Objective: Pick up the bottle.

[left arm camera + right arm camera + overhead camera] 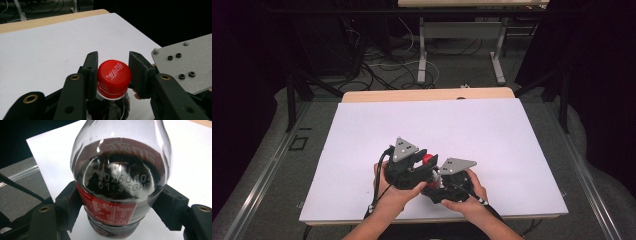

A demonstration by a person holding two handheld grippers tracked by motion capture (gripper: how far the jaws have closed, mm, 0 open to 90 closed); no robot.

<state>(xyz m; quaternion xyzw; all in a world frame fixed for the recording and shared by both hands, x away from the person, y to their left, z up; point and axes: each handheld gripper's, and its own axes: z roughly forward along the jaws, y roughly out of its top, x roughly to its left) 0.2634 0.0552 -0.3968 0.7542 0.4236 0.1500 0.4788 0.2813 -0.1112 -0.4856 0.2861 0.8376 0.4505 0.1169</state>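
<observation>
The left hand-held gripper (113,75) is clenching the red cap (114,75) of a cola bottle (120,182); its 2 jaws are standing on opposite sides of the cap, so the cap is lying straight ahead between them. The right hand-held gripper (120,212) is grasping the bottle body at the label, low over the white bench (462,125), near its front edge. In the high view the 2 grippers are meeting almost side by side, and the bottle's long axis is running from the right one toward the left. Unscrewing the cap will probably turn on this line.
</observation>
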